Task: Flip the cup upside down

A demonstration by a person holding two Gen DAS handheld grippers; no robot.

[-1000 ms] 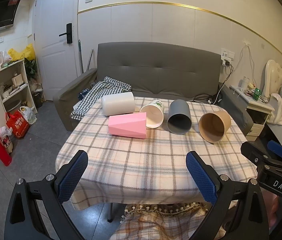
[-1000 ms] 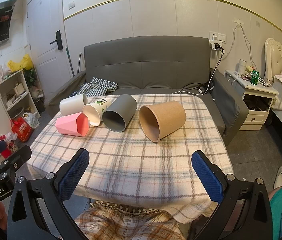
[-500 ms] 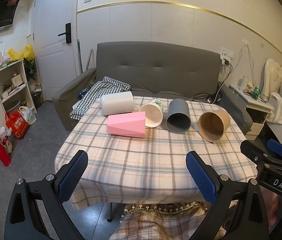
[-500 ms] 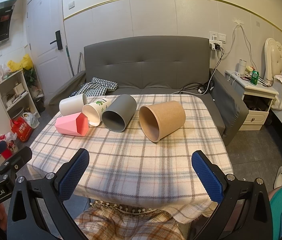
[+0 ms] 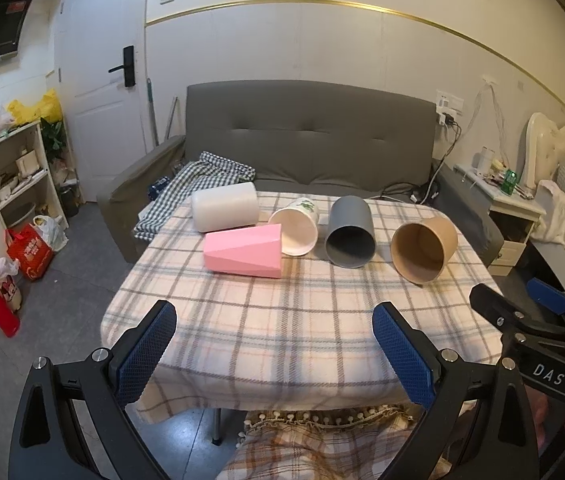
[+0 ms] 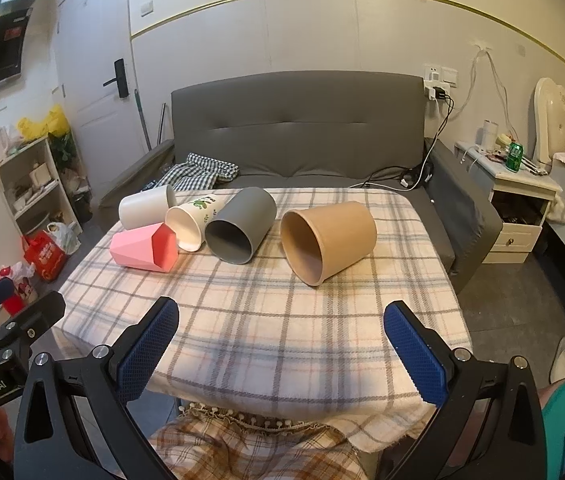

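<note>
Several cups lie on their sides at the far part of the plaid-covered table (image 5: 282, 332): a white cup (image 5: 224, 210), a pink faceted cup (image 5: 244, 250), a white paper cup with green print (image 5: 298, 226), a grey cup (image 5: 349, 232) and a brown paper cup (image 5: 424, 248). The right wrist view shows the same row: pink (image 6: 144, 248), white paper (image 6: 190, 222), grey (image 6: 240, 226), brown (image 6: 328, 242). My left gripper (image 5: 274, 354) is open and empty over the near table edge. My right gripper (image 6: 282, 354) is open and empty, facing the brown cup.
A grey sofa (image 5: 306, 144) stands behind the table with a checked cloth (image 5: 198, 180) on it. Shelves (image 5: 14, 176) and bags are on the left, a nightstand (image 5: 510, 216) and bed on the right. The right gripper's body (image 5: 538, 344) shows at the left view's right edge.
The left wrist view has shifted slightly; the cups sit a little higher and to the left in it. Both grippers stay open. No cup has moved.
</note>
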